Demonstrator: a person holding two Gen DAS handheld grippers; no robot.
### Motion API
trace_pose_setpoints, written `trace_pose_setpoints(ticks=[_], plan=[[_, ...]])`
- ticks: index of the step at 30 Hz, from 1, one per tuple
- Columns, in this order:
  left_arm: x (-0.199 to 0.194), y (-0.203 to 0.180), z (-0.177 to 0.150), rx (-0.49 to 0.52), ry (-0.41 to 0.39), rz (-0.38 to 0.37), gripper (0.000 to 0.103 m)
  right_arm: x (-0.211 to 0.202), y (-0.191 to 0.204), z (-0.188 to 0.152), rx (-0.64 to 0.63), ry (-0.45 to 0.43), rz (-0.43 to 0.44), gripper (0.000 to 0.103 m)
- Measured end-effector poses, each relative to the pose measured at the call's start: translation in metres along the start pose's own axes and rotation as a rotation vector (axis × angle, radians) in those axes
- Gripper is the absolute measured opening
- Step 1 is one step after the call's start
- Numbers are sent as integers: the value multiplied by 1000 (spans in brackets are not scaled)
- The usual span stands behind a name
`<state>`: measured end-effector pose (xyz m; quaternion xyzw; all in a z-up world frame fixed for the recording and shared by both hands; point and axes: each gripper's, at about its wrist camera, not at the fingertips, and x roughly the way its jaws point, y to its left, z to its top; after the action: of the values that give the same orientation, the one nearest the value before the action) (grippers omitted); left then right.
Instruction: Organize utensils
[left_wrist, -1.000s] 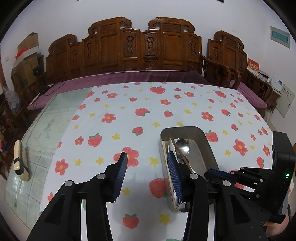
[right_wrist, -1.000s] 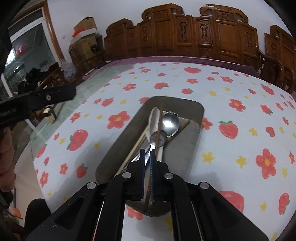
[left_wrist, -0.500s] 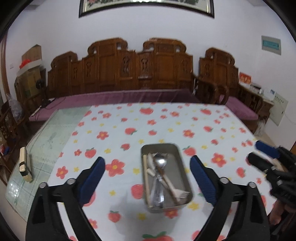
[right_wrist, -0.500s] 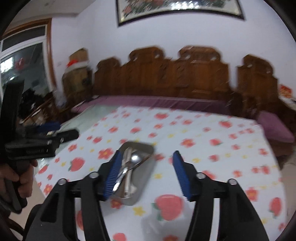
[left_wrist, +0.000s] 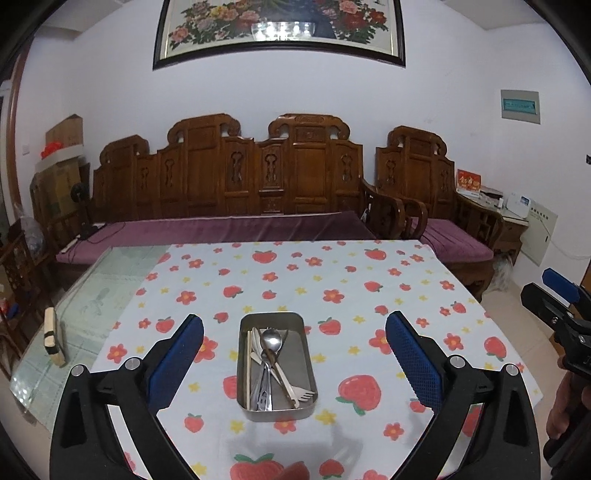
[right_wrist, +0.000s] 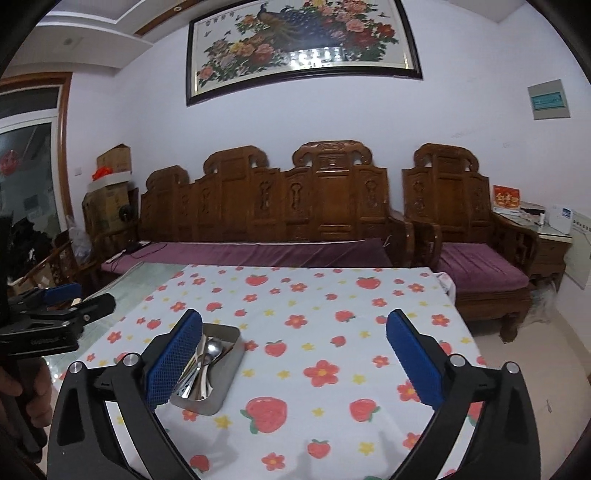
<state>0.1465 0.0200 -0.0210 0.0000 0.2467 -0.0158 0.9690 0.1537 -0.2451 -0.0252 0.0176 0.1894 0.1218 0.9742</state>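
Observation:
A metal tray sits on the strawberry-print tablecloth. In it lie a spoon, a fork, chopsticks and other utensils. The tray also shows in the right wrist view, partly behind the left pad. My left gripper is wide open and empty, held high above and in front of the tray. My right gripper is wide open and empty, held to the right of the tray. The right gripper shows at the right edge of the left wrist view.
A carved wooden bench with a purple cushion stands behind the table. A wooden armchair is at the back right. A small pale block lies on the bare glass at the table's left edge. Boxes are stacked at far left.
Both grippers rose and pulled back from the tray. The right gripper, shut low over the utensils a second ago, opened wide and let go of them. The left opened wider.

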Motion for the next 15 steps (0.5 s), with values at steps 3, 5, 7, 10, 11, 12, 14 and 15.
trace_pose_setpoints(ticks=[3, 5, 7, 10, 11, 12, 14, 15], plan=[[-7, -6, 0, 9, -2, 1, 95, -6, -3, -2, 7, -1, -9, 100], [-10, -10, -1, 13, -1, 1, 95, -7, -4, -3, 8, -2, -12, 100], [-12, -14, -2, 16, -2, -1, 95, -11, -6, -3, 12, -8, -11, 100], [-15, -15, -4, 10, -2, -5, 95, -15, -9, -4, 11, -13, -16, 100], [-16, -15, -4, 8, -3, -7, 95, -16, -7, -3, 10, -14, -18, 100], [-16, -15, -4, 6, -4, -7, 95, -17, -8, -4, 11, -15, -16, 100], [-16, -15, -5, 8, -4, -8, 95, -17, -8, -4, 10, -15, -14, 100], [-16, -16, -5, 8, -5, -8, 95, -17, -7, -3, 10, -16, -14, 100]])
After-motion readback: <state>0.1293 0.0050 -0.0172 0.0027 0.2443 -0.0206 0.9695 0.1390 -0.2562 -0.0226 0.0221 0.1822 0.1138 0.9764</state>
